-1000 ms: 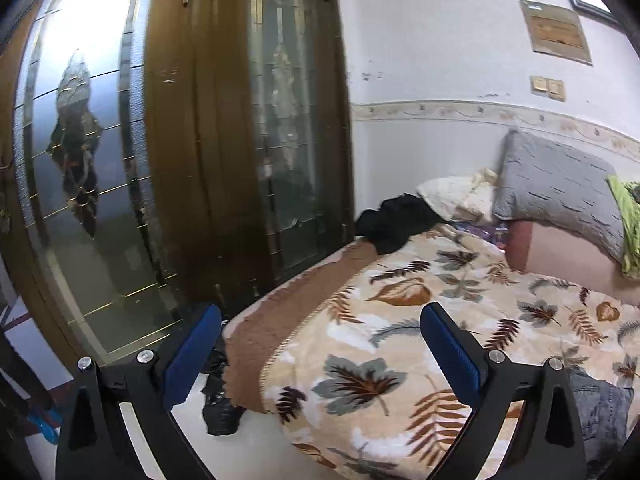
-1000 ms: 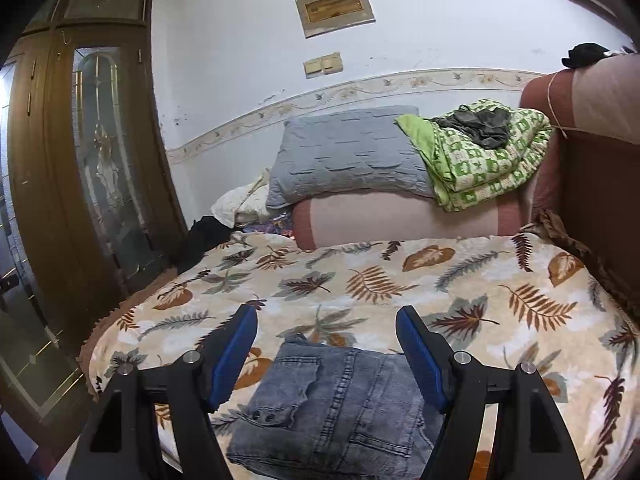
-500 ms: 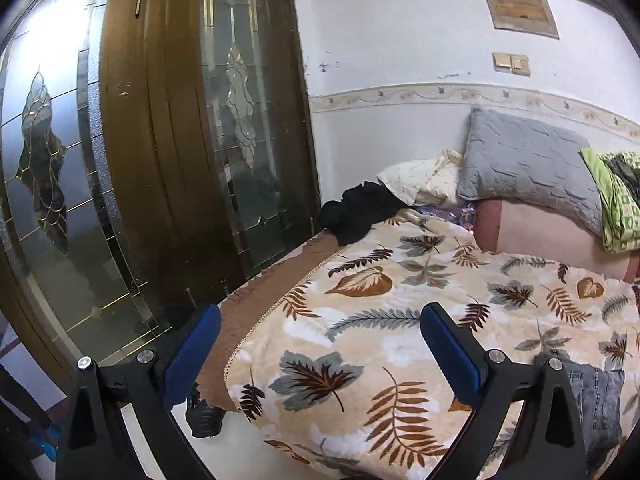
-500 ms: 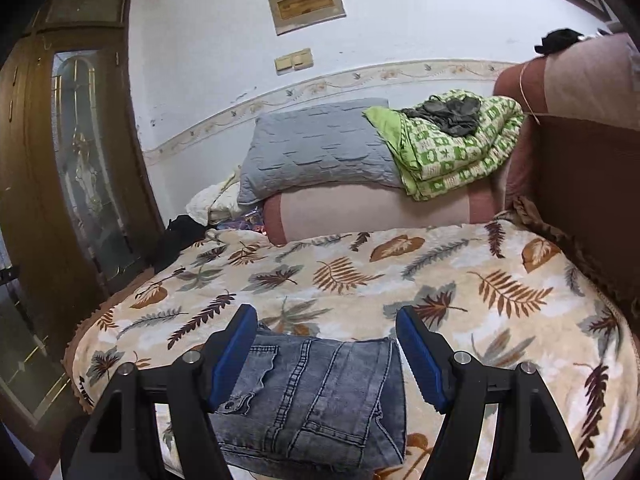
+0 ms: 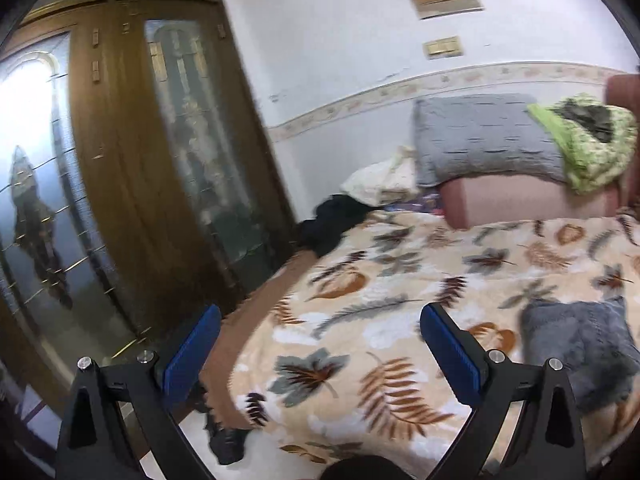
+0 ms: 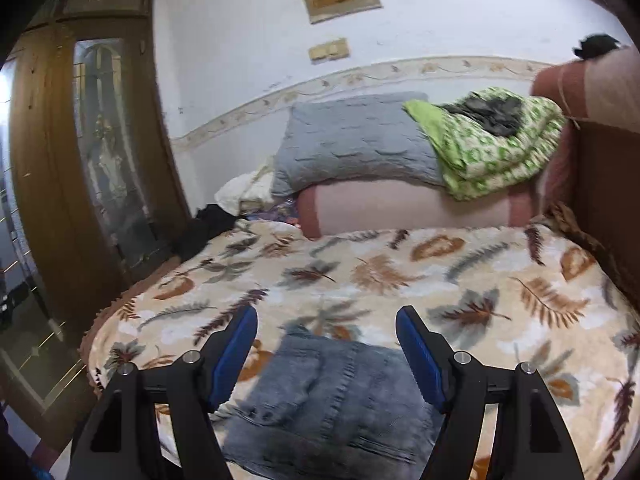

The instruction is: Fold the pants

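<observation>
A pair of grey-blue denim pants point(image 6: 332, 396) lies folded into a compact rectangle near the front edge of the bed, on the leaf-print blanket point(image 6: 400, 272). My right gripper point(image 6: 326, 330) is open and empty, held just above and in front of the pants. My left gripper point(image 5: 320, 328) is open and empty over the bed's left front part. In the left wrist view the pants point(image 5: 580, 344) lie to its right.
A wooden wardrobe with glass doors point(image 5: 120, 180) stands left of the bed. A grey pillow point(image 6: 360, 140), a green patterned quilt point(image 6: 492, 144) and a pink cushion point(image 6: 412, 208) sit at the head. Dark clothes point(image 5: 332, 224) lie by the wall. A brown headboard point(image 6: 604, 176) is right.
The left gripper has swung right, away from the wardrobe, so more of the bed and the pants show. The right gripper has shifted slightly; the pants lie lower between its fingers. Both stay open.
</observation>
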### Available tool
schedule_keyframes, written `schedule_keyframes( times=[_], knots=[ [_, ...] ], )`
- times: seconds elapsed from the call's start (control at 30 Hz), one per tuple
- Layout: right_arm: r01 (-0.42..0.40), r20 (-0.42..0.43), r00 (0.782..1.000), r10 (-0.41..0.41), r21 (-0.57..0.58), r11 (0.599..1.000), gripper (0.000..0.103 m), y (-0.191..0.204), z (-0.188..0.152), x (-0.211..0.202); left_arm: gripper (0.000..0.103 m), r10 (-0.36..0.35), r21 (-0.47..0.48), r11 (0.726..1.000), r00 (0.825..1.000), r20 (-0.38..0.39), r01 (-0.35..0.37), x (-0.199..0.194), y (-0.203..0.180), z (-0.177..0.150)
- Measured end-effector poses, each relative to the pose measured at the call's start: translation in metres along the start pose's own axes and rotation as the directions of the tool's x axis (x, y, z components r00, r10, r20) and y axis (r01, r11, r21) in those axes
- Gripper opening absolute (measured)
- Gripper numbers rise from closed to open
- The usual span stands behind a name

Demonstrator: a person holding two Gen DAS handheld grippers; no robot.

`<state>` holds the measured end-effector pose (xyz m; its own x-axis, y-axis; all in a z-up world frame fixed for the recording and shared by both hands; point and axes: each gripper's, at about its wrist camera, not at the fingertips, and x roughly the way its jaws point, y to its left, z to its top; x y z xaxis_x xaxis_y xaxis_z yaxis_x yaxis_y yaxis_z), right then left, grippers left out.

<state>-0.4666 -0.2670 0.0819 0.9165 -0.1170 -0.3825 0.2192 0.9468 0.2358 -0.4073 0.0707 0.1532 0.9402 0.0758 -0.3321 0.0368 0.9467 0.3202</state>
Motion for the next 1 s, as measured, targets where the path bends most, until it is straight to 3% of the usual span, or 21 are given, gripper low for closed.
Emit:
schedule_keyframes(
  times=[0.13,0.37,1.0],
  knots=[
    [-0.021,0.004,1.0,0.022,-0.04,0.999,0.075,0.018,0.0,-0.003,0.1,-0.026,0.037,0.999,1.0,0.019,0.025,-0.008,-0.007,0.003],
    [-0.008,-0.005,1.0,0.008,-0.015,1.0,0.075,0.014,0.003,-0.004,0.1,-0.137,-0.003,0.991,0.99,-0.021,0.137,-0.01,-0.005,0.006],
    [0.009,-0.015,1.0,-0.009,-0.019,1.0,0.075,0.008,-0.001,-0.002,0.1,-0.164,-0.054,0.985,0.986,-0.034,0.162,-0.005,-0.002,0.011]
  ],
)
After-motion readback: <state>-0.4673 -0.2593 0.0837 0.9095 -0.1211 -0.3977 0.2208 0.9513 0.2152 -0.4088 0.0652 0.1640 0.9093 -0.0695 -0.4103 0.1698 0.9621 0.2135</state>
